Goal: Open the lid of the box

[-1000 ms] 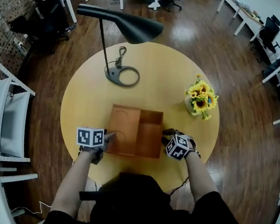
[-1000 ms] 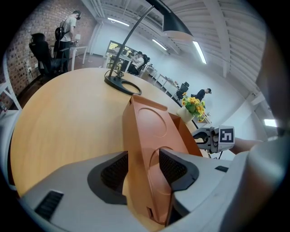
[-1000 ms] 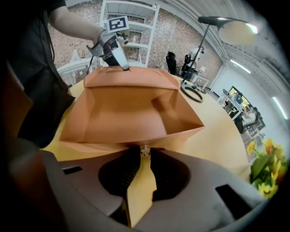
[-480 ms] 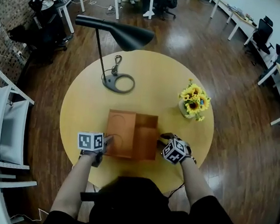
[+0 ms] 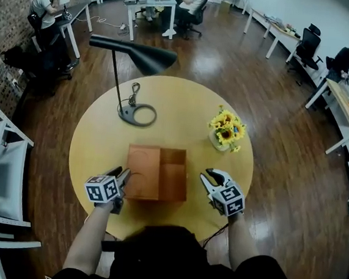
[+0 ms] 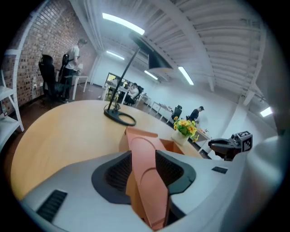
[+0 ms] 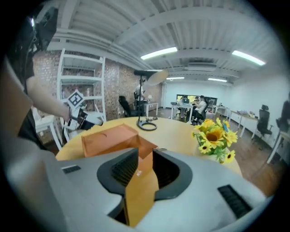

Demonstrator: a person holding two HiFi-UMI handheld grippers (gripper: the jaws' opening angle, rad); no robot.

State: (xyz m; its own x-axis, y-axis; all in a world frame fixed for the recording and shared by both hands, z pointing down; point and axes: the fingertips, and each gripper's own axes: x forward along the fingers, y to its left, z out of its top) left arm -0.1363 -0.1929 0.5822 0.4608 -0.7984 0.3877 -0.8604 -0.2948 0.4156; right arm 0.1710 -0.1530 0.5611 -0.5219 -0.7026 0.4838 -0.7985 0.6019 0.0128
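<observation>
Lid, inside left claw, jaws just closing

Pose: left forearm and right forearm reach forward, tools tilted slightly down. State: left gripper jaws just been closing, pads clamped on the lid (edge-on between them); right gripper jaws just been opening, spread, nothing held.

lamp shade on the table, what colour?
Black. The lamp shade shows best in the head view.
</observation>
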